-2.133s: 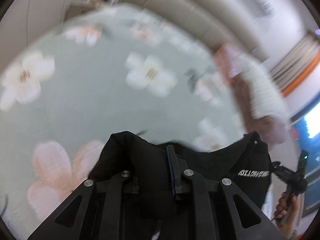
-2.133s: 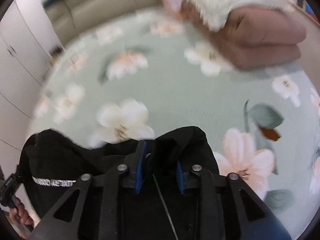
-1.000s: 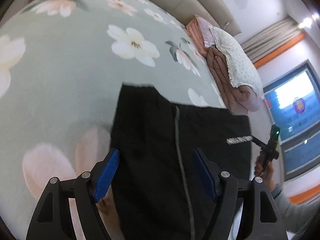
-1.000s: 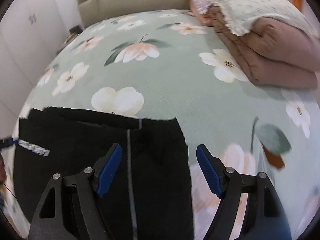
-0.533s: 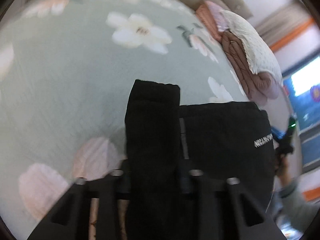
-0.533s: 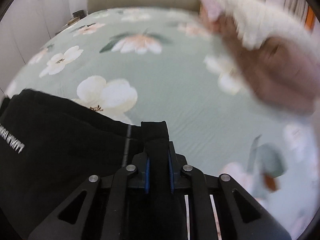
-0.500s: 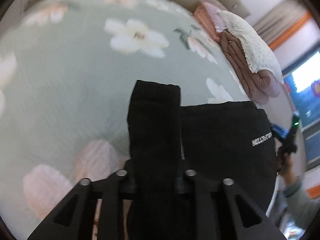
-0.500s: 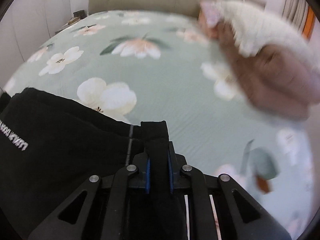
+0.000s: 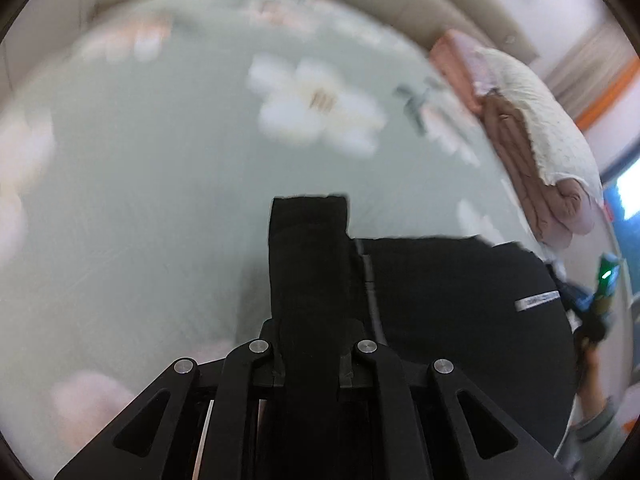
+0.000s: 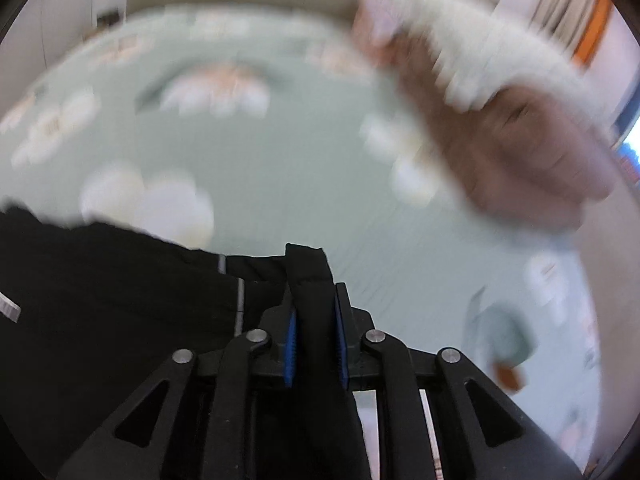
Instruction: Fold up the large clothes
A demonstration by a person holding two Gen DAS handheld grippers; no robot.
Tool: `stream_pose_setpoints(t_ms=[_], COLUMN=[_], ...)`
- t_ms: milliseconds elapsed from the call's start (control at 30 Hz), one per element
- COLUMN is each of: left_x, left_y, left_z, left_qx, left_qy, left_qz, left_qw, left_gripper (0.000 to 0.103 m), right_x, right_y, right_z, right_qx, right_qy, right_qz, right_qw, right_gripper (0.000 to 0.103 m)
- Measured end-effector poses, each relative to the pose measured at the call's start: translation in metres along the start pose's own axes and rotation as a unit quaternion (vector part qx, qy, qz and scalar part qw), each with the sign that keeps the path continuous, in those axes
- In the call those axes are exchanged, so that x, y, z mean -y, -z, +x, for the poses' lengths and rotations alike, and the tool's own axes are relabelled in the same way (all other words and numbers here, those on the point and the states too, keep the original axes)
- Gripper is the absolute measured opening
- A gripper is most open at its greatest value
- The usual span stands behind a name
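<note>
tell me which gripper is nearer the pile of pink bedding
Right. The right gripper grips the black garment at the end toward the pink bedding; the left gripper grips the far end, the garment's width away.

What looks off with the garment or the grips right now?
Nothing stands out. The left gripper and right gripper are each shut on a bunched corner of the black garment, which lies on the floral bedsheet. Both views are motion-blurred.

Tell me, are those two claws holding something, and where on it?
Both grip the same black garment. The left gripper pinches a folded edge at one end; the right gripper pinches a folded edge at the other.
</note>
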State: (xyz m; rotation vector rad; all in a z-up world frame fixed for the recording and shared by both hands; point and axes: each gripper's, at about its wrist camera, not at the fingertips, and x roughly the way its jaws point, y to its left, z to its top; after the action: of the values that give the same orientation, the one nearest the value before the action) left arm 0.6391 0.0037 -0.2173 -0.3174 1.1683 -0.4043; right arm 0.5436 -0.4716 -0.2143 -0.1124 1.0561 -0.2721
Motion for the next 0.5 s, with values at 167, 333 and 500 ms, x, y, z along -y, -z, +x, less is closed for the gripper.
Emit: stream_pose_setpoints(t_ms=[167, 333, 500], left_x=[-0.026, -0.016, 0.021], left_y=[-0.002, -0.007, -0.017], left_z=[-0.001, -0.059, -0.137], left_qx=[-0.012, 0.023, 0.121], left_qy=[0.067, 0.056, -0.031], left_qz=[-0.064, -0.059, 0.015], left_qw=[0.9956, 0.9964, 0.9921], left_gripper=[0.019, 0.026, 0.027], right_x=[0.011, 0.041, 0.028], right_y=[0.01, 0.024, 0.036], right_z=[0.019, -0.038, -0.162], right_qx=[-0.023, 0.044, 0.117], right_qy=[-0.011, -0.049, -0.093], right_qz=[0.031, 0.091, 0.053], right_qw=[0.999, 0.994, 0.987], right_gripper=[0.05, 0.059, 0.062])
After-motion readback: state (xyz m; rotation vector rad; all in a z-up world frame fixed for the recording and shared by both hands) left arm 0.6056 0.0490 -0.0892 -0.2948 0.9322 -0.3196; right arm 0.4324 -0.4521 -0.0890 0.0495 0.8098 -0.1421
